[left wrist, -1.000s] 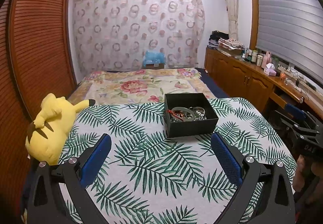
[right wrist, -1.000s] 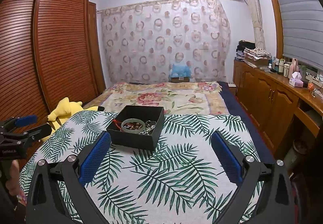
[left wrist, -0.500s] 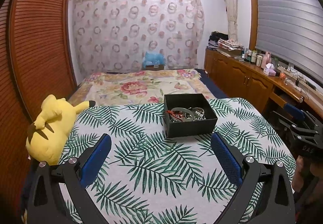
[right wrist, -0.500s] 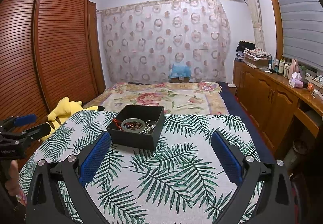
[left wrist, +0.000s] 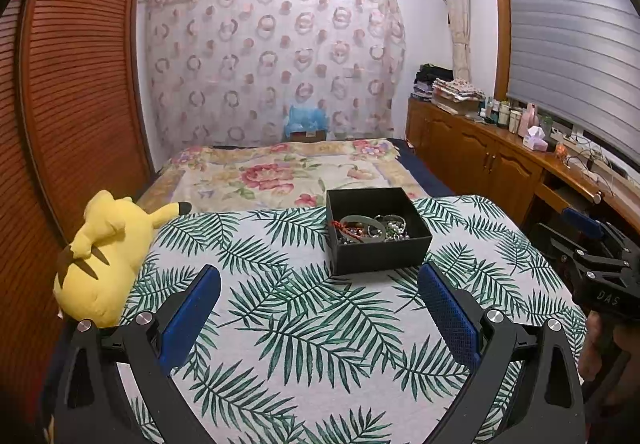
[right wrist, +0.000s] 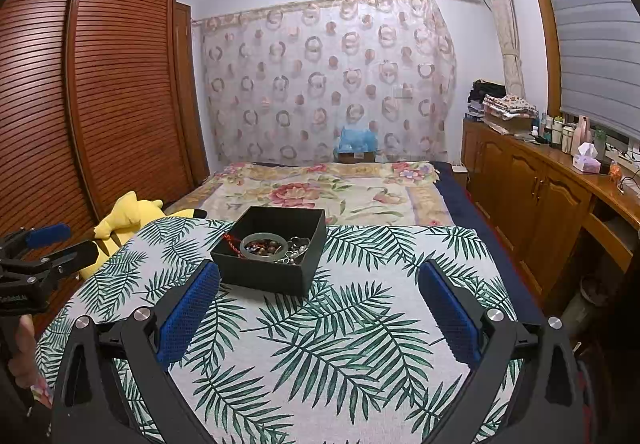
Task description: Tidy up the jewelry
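Jewelry point(right wrist: 276, 246) tangled in black box point(right wrist: 269, 275), light and slippery, probably best pinched by green bangle point(right wrist: 264, 244); both hand-held grippers point(left wrist: 318, 314) point(right wrist: 319, 312) wide open, empty.

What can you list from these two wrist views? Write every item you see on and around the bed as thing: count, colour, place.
box: one, black, open, on the leaf-print cover.
bangle: one, pale green, inside the box.
beads and chains: tangled heap, brown, red and silver, inside the box; count unclear.
leaf-print cover: one, white with green fronds, near end of bed.
floral blanket: one, cream with red flowers, far end of bed.
plush toy: one, yellow, at the cover's left edge.
wardrobe: brown slatted doors, left wall.
cabinet: brown, right wall, bottles on top.
left gripper: blue pads, open.
right gripper: blue pads, open.
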